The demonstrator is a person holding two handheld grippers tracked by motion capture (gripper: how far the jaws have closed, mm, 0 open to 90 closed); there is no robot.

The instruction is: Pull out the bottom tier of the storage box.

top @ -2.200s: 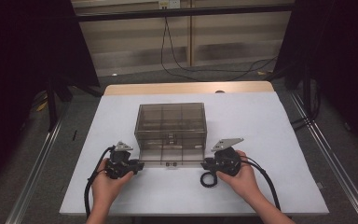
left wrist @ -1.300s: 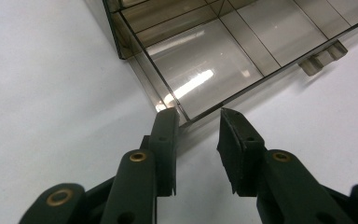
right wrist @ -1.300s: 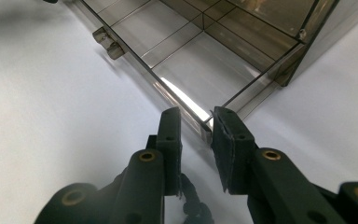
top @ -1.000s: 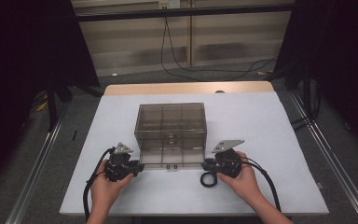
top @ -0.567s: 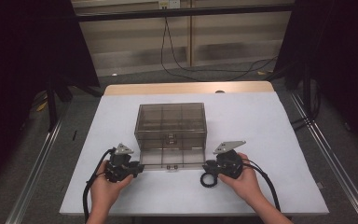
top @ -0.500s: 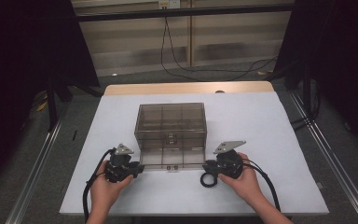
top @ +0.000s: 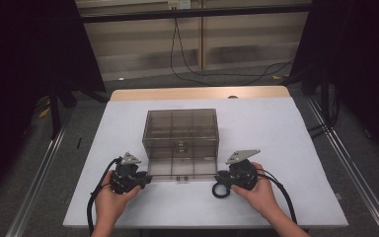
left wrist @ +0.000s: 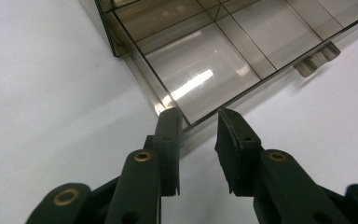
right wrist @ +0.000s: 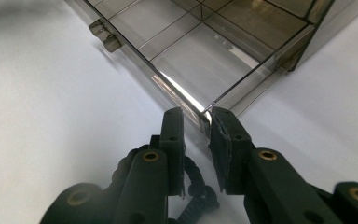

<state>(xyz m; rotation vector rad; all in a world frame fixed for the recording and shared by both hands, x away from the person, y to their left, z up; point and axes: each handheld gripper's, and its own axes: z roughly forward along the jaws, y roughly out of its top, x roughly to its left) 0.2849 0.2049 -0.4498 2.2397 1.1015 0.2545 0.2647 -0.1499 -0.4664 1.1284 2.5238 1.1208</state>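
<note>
Two grippers: both sit at the near corners of one smoke-tinted clear plastic compartment box (top: 180, 133), whose lid (top: 182, 168) lies folded open flat on the white table (top: 276, 128).
Box position: middle of the table, compartmented body farther from the person, open lid toward the person, two small latch tabs (top: 179, 178) on the lid's near edge.
Left gripper (top: 145, 180): at the lid's near left corner; in the left gripper view (left wrist: 198, 122) the corner edge lies between the two black jaws.
Left jaw state: narrow gap, pads not visibly pressing the plastic; released.
Right gripper (top: 218, 176): at the lid's near right corner; in the right gripper view (right wrist: 196, 119) the corner runs into the slot between the jaws.
Right jaw state: nearly together; whether the pads clamp the lid edge, I cannot tell.
Left hand (top: 109, 200): low on the table, wrapped round the gripper body, pointing inward to the right.
Right hand (top: 261, 195): low likewise, pointing inward to the left, black cable (top: 282, 195) trailing back along the forearm.
</note>
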